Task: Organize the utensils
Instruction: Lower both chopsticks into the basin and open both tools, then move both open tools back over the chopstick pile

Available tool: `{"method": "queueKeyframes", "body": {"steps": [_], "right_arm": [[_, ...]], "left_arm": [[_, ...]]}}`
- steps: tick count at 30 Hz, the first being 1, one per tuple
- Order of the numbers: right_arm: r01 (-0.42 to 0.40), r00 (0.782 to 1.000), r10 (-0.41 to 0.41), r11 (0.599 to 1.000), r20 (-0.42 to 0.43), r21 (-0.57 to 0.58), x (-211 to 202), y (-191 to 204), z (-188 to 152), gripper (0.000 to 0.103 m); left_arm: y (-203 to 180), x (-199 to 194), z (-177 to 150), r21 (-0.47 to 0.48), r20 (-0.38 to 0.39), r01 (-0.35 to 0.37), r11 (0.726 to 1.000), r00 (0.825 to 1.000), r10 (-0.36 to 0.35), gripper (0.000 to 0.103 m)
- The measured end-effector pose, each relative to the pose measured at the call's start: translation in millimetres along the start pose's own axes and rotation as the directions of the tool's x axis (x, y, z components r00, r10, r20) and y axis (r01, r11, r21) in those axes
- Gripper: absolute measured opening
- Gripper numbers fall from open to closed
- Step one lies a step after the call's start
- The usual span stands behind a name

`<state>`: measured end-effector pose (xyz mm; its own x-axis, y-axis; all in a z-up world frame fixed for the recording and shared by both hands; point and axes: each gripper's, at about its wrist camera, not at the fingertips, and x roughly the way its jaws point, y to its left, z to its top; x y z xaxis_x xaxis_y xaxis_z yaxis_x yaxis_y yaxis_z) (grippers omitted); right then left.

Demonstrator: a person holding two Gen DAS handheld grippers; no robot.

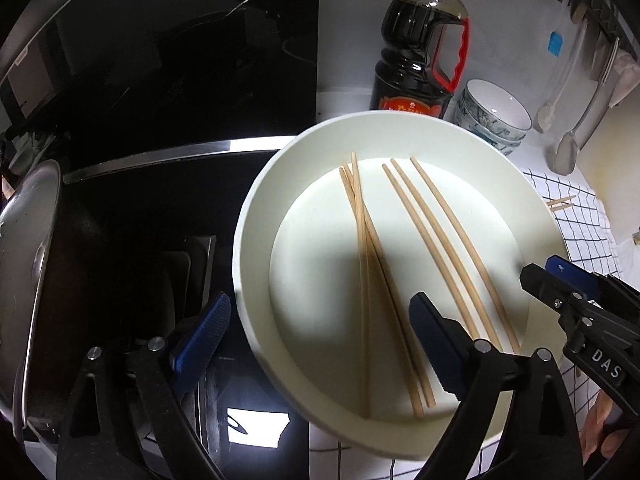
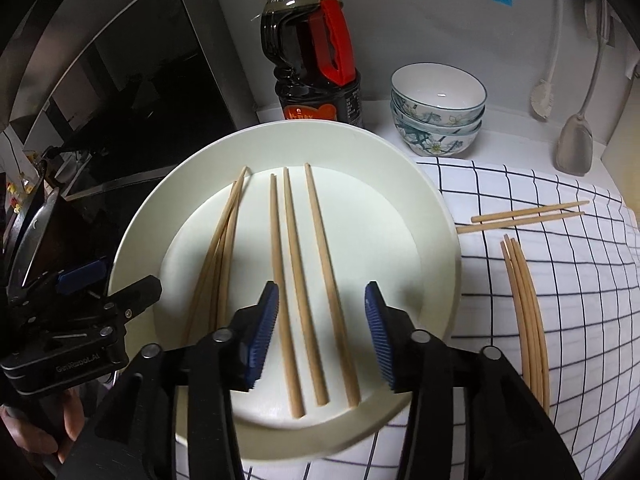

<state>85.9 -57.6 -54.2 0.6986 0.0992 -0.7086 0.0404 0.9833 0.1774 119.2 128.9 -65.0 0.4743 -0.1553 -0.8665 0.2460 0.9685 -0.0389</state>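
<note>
A white plate holds several wooden chopsticks: a crossed bunch on its left and three straight ones on its right. My left gripper is wide open, its fingers straddling the plate's near left rim with nothing gripped. Over the plate's near edge my right gripper is open. The three straight chopsticks lie below the gap and the pads do not touch them. More chopsticks and a bundle lie on the checked cloth.
Behind the plate stand a soy sauce bottle and stacked patterned bowls. The checked cloth covers the counter on the right. Utensils hang on the wall. A black cooktop and a metal pan are to the left.
</note>
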Motion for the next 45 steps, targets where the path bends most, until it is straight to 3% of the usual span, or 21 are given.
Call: {"method": "queueKeyframes", "body": {"steps": [13,27,36,45], "right_arm": [[0.019,1.000,-0.019,0.998,0.014,0.061,-28,-9,-21,0.053],[0.043,0.999,-0.044,0.993,0.005,0.109,-52,-29,-47,0.062],[0.031,0.999,-0.033,0.993,0.011,0.118,-74,-81,-66,0.062],[0.001,1.000,-0.003,0.993,0.019,0.118,-97,-165,-91,0.062]], "left_arm": [[-7,-24,-9,0.055,0.039,0.000,0.998,0.999,-0.003,0.093],[-26,-36,-24,0.071,0.030,0.057,0.996,0.998,-0.059,0.095],[-77,-47,-32,0.048,0.028,0.061,0.997,0.998,-0.062,0.095],[-148,-64,-53,-0.010,-0.002,0.046,0.999,0.999,-0.046,0.095]]}}
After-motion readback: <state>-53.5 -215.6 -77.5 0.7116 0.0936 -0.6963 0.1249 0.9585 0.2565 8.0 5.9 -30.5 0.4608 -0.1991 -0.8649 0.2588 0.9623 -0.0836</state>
